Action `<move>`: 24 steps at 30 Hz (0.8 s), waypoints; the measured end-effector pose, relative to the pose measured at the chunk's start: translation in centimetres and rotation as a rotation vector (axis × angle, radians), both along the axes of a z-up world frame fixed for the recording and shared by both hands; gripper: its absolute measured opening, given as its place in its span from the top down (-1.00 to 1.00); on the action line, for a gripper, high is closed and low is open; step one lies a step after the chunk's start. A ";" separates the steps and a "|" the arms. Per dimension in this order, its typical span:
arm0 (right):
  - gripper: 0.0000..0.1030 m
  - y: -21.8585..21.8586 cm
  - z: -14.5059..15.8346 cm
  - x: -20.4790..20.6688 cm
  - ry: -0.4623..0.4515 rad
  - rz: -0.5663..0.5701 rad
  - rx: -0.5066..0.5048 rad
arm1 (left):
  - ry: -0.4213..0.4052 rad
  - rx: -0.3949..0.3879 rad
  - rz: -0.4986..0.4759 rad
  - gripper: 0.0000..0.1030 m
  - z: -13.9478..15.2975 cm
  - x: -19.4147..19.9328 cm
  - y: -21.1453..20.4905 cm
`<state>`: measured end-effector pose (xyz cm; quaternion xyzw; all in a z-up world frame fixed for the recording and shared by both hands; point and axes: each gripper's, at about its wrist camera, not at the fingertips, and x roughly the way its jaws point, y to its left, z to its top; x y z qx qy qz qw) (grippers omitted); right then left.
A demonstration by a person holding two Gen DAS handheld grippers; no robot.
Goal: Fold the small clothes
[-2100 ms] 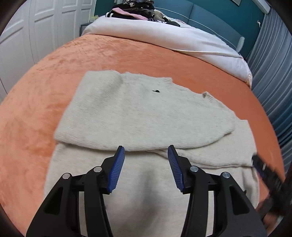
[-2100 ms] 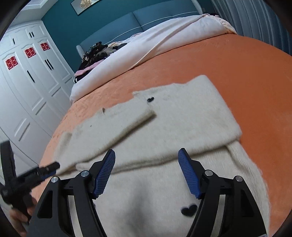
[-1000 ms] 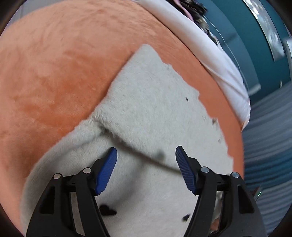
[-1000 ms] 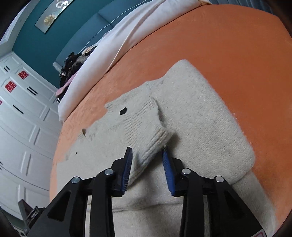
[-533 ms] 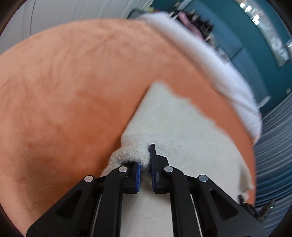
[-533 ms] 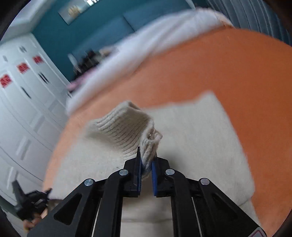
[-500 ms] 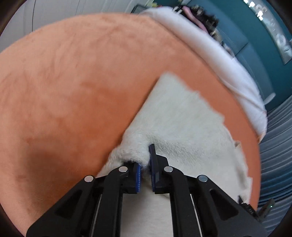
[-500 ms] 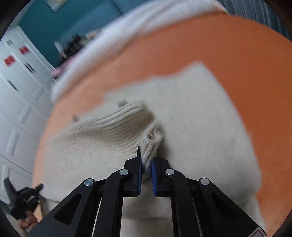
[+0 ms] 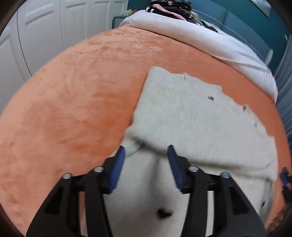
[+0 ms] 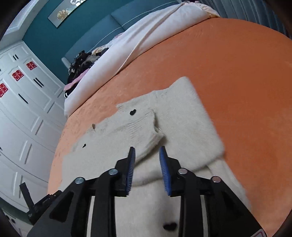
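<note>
A cream knitted sweater with small black heart marks lies flat on the orange bedspread, its sleeves folded across the body. My left gripper is open and empty, just above the folded edge near the sweater's left side. In the right wrist view the sweater shows a ribbed cuff lying on top. My right gripper is open, its jaws either side of the cuff's end, not holding it.
A white duvet and a pile of dark clothes lie at the head of the bed. White wardrobe doors stand on the left, a teal headboard behind. Grey curtains hang at the right.
Both grippers were shut on parts of the sweater half a second ago. Both have opened and let go, and the folded cloth now lies flat.
</note>
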<state>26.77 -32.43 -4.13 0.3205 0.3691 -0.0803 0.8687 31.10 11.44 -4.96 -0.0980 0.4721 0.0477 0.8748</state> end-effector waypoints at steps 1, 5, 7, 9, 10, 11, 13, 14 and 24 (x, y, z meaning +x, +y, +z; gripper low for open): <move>0.02 0.0 0.2 -2.5 0.014 -0.017 -0.025 | 0.010 0.038 -0.017 -0.03 0.3 -1.1 -0.2; -0.11 0.3 0.4 -12.5 0.118 -0.033 -0.113 | 0.054 0.137 -0.055 -0.51 1.5 -6.3 -0.5; -0.21 0.9 -0.1 -16.2 0.171 -0.041 -0.146 | 0.085 0.148 -0.072 -0.63 1.6 -8.8 -0.4; -0.26 1.2 -0.3 -20.0 0.210 -0.037 -0.151 | 0.121 0.146 -0.082 -0.67 1.2 -11.0 -0.2; -0.28 1.5 -0.4 -21.3 0.225 -0.034 -0.153 | 0.136 0.148 -0.084 -0.68 0.9 -12.0 -0.2; -0.29 2.0 -0.8 -22.0 0.240 -0.030 -0.149 | 0.149 0.151 -0.085 -0.68 0.7 -13.0 -0.3; -0.29 2.6 -1.7 -24.0 0.272 -0.021 -0.118 | 0.182 0.150 -0.084 -0.68 -0.1 -14.9 -0.2; -0.29 2.9 -2.1 -24.6 0.285 -0.013 -0.098 | 0.194 0.140 -0.081 -0.68 -0.3 -15.7 -0.1; -0.42 6.4 -3.3 -25.4 0.274 0.020 -0.085 | 0.260 0.095 -0.062 -0.74 -2.3 -20.0 -0.1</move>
